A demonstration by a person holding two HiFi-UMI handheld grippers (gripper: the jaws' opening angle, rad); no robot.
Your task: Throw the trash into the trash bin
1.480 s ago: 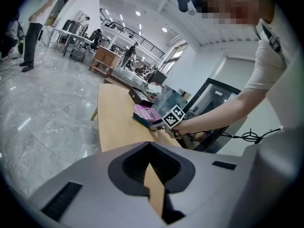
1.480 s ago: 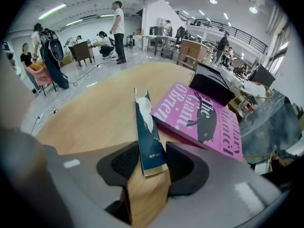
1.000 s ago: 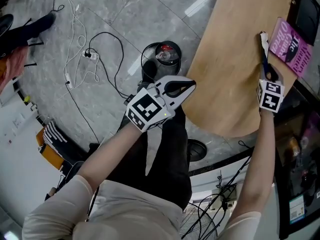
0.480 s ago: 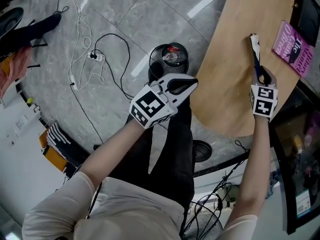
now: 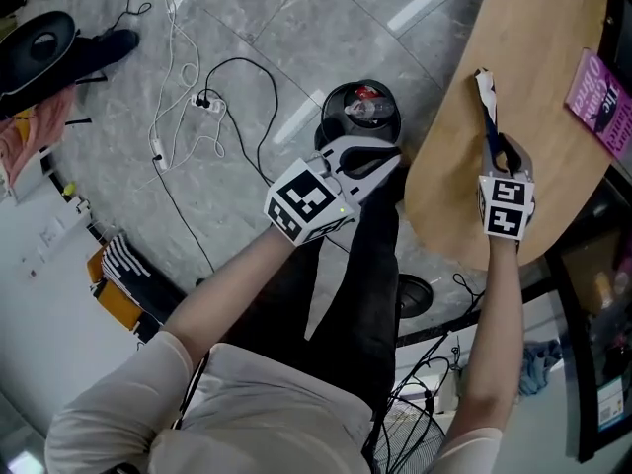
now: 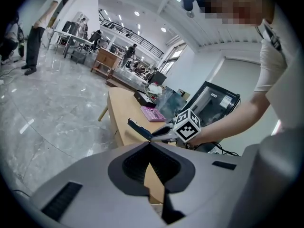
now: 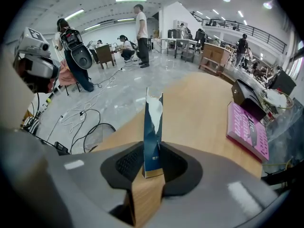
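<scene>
Carrying the wrapper (image 5: 483, 92) toward the bin (image 5: 363, 115)
Clamped on it, the right tongs (image 5: 494, 149) have swung nearer over the table (image 5: 538, 38); the left tongs (image 5: 388, 162), shut and empty, hang beside the bin.

Off-white short-sleeved shirt (image 5: 257, 403), black trousers (image 5: 365, 275), light grey left gripper (image 5: 373, 161) and right gripper (image 5: 494, 138), each bearing a black-and-white square-marker cube

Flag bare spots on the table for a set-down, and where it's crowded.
Free: the bare table between the right gripper, gripping a wrapper, and the pink book. Crowded: the far end, with that book and a black box. Cables lie on the floor beside the trash bin.
</scene>
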